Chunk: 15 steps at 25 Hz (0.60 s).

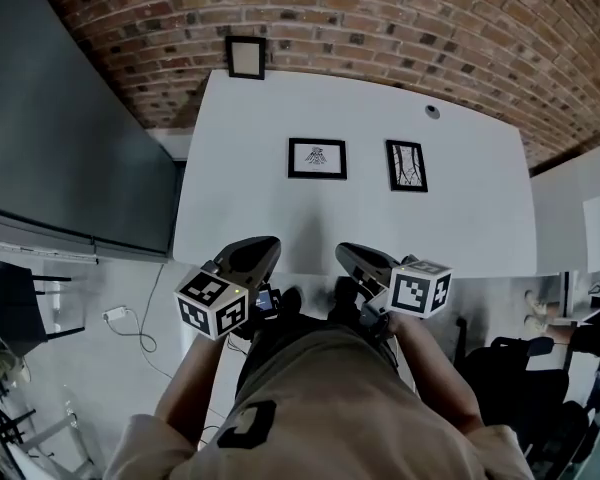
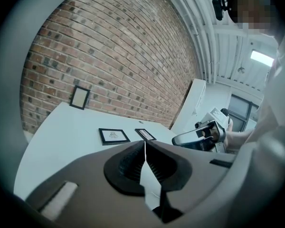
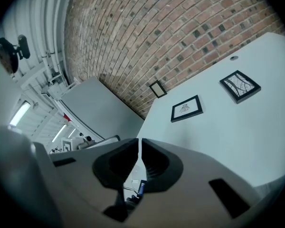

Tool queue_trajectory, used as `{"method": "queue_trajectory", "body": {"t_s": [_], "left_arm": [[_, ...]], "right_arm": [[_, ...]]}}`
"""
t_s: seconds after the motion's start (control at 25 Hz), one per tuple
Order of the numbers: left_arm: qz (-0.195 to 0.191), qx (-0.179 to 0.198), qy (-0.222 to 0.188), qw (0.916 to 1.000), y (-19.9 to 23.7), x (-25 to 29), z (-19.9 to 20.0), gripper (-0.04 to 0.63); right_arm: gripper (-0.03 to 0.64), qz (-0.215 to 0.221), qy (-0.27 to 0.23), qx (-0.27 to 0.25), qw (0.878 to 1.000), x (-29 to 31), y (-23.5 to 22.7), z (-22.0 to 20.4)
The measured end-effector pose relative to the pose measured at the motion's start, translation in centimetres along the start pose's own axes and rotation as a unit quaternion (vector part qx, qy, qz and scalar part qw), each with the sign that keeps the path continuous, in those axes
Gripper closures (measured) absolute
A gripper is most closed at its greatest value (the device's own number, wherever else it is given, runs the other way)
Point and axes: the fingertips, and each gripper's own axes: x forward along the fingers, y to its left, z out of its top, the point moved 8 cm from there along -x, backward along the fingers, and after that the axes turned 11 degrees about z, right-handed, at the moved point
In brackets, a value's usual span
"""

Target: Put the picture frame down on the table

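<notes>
I had both grippers at the near edge of the white table (image 1: pixel 280 218). The left gripper (image 1: pixel 265 244) had its jaws pressed together on nothing, and the right gripper (image 1: pixel 348 252) was closed and empty as well. Well apart from them, across the tabletop, the left picture frame (image 1: pixel 317 158) and the right picture frame (image 1: pixel 407 165) lay flat side by side. A third picture frame (image 1: pixel 246 57) stood against the brick wall (image 1: pixel 400 18) at the far edge. A small round grommet (image 1: pixel 432 111) sat beyond the right frame. A dark panel (image 1: pixel 60 148) flanked the table's left side, with a chair (image 1: pixel 15 303) below.
</notes>
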Motion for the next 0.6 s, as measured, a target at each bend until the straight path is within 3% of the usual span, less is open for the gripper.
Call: {"method": "queue_trajectory", "body": {"t_s": [0.6], "left_arm": [[0.004, 0.02, 0.001, 0.9998, -2.8, -0.7, -0.2, 0.586]], "right_arm": [[0.598, 0.024, -0.002, 0.016, 1.0, -2.5, 0.4, -2.0]]}}
